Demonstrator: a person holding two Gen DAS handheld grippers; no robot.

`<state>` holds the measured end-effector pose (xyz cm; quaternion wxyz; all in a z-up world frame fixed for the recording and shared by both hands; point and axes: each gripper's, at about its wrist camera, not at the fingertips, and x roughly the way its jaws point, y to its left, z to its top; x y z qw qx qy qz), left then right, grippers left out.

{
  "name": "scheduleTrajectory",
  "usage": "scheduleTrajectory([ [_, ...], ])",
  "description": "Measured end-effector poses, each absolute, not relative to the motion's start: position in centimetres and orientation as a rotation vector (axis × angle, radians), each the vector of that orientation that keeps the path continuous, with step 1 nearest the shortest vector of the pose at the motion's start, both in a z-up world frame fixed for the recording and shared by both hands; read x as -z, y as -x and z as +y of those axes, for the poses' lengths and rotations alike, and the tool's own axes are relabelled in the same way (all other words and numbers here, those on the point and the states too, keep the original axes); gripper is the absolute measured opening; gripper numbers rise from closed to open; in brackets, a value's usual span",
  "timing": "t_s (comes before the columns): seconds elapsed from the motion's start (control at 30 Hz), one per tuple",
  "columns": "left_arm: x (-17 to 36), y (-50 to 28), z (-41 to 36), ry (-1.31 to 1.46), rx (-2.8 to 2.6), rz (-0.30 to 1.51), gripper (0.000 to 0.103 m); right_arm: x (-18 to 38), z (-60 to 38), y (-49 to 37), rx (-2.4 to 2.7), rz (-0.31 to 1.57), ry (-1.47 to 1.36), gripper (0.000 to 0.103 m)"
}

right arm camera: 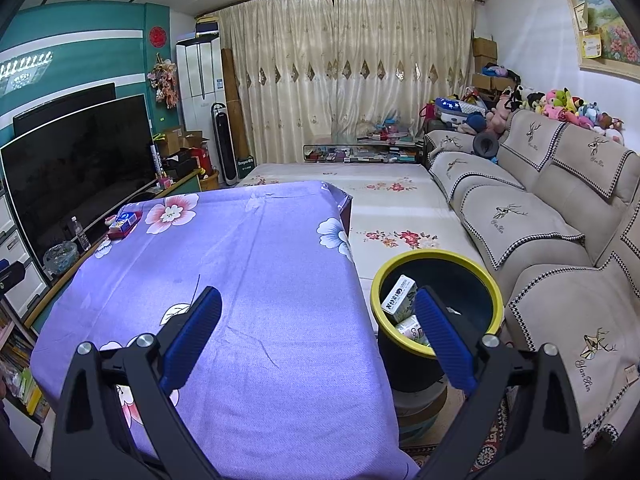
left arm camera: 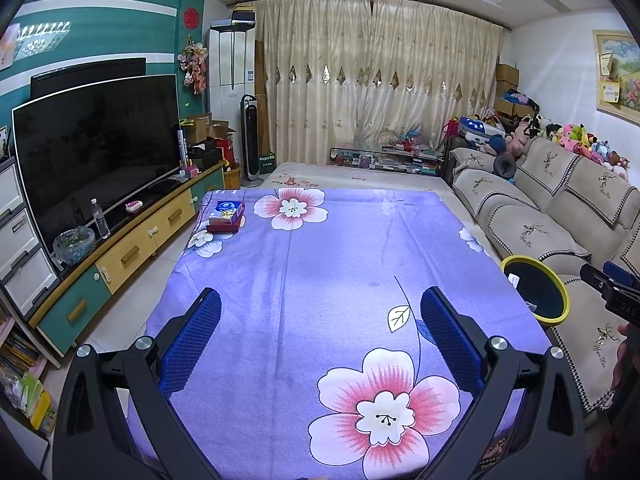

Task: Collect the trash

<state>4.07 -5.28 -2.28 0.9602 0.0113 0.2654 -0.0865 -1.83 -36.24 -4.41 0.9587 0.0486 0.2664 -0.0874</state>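
Observation:
A black bin with a yellow rim (right arm camera: 436, 258) stands on the floor at the table's right side; its rim (left arm camera: 560, 284) also shows at the right of the left wrist view. Inside lie two white-and-green cartons (right arm camera: 397, 300). My right gripper (right arm camera: 318, 308) hangs open over the table's right edge, its right finger (right arm camera: 442, 336) over the bin. My left gripper (left arm camera: 320, 308) is open above the purple flowered tablecloth (left arm camera: 312, 248), holding nothing. A blue box on a dark red box (left arm camera: 227, 216) sits at the table's far left corner, also seen as the boxes (right arm camera: 125, 223).
A beige sofa (right arm camera: 552, 216) runs along the right. A TV (left arm camera: 96, 148) stands on a cabinet (left arm camera: 132, 248) at the left, with a water bottle (left arm camera: 100, 218) and a glass bowl (left arm camera: 74, 242). A low flowered platform (right arm camera: 384, 200) lies beyond the table.

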Motion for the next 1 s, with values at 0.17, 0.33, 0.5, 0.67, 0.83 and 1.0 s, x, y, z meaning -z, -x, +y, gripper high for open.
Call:
scheduleTrajectory([
  [0.17, 2.30, -4.21, -5.15, -0.023, 0.173, 0.539, 0.098, 4.41, -36.23, 1.81, 0.177, 0.541, -0.098, 0.092],
  [0.33, 2.35, -4.24, -5.08, -0.024, 0.173, 0.539, 0.098, 4.45, -36.23, 1.81, 0.176, 0.540, -0.099, 0.092],
  [0.5, 2.63, -4.39, -4.80, -0.024, 0.170, 0.544, 0.098, 4.66, -36.14, 1.79, 0.172, 0.546, -0.102, 0.092],
  [0.67, 2.77, -4.48, -4.62, -0.026, 0.169, 0.549, 0.098, 4.73, -36.08, 1.80, 0.171, 0.547, -0.103, 0.092],
  [0.83, 2.79, -4.48, -4.56, -0.026, 0.168, 0.549, 0.098, 4.69, -36.10, 1.79, 0.172, 0.547, -0.102, 0.093],
  [1.0, 2.70, -4.47, -4.67, -0.026, 0.170, 0.548, 0.098, 4.77, -36.00, 1.75, 0.171, 0.548, -0.104, 0.093],
])
